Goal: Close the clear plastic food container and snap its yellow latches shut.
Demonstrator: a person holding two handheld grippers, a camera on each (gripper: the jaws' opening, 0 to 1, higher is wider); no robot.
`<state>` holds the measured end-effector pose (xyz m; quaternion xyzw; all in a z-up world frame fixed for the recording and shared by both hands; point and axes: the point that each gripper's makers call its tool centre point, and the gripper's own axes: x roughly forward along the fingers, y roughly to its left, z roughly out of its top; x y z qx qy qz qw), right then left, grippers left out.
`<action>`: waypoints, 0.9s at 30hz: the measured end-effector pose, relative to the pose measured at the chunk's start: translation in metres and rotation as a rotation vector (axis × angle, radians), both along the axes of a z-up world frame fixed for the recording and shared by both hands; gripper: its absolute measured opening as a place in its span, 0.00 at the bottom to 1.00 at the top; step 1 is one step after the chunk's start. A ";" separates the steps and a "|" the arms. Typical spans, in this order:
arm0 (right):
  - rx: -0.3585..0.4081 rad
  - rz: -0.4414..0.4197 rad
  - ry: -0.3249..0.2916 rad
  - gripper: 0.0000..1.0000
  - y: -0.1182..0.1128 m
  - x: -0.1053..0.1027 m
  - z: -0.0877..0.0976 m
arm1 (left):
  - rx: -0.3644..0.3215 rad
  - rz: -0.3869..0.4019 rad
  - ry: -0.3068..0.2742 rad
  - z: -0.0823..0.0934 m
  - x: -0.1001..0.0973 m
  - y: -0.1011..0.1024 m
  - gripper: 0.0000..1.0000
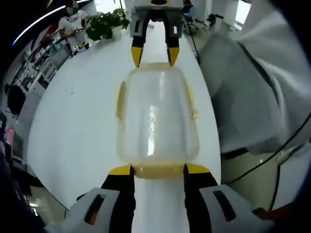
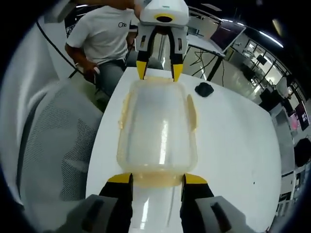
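Observation:
The clear plastic container (image 1: 158, 116) lies lengthwise on the white table (image 1: 77, 126), between my two grippers. Yellow latches (image 1: 120, 99) on its long sides stand a little out from the wall. My left gripper (image 1: 159, 170) is open, its yellow tips on either side of the near end latch (image 1: 158, 172). At the far end my right gripper (image 1: 154, 56) faces me, tips at that end's rim. In the right gripper view the container (image 2: 158, 128) lies the same way. The right gripper (image 2: 156, 178) is open around its end latch, and the left gripper (image 2: 159, 71) is opposite.
A small black object (image 2: 204, 89) lies on the table (image 2: 233, 145) beside the container. A grey mesh chair (image 2: 53, 145) stands at the table's edge, and a person in a white T-shirt (image 2: 104, 29) sits beyond it. A potted plant (image 1: 107, 24) stands at the table's other end.

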<state>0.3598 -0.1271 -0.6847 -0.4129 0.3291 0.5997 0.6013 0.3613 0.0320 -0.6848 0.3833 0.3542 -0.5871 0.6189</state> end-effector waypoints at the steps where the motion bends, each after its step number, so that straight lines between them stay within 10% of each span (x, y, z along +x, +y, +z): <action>1: 0.001 -0.005 0.001 0.35 -0.008 0.000 0.001 | 0.000 -0.004 0.000 0.001 0.000 -0.006 0.37; 27: -0.034 -0.092 0.054 0.35 -0.112 -0.010 -0.021 | 0.031 -0.082 0.014 -0.027 0.005 -0.112 0.37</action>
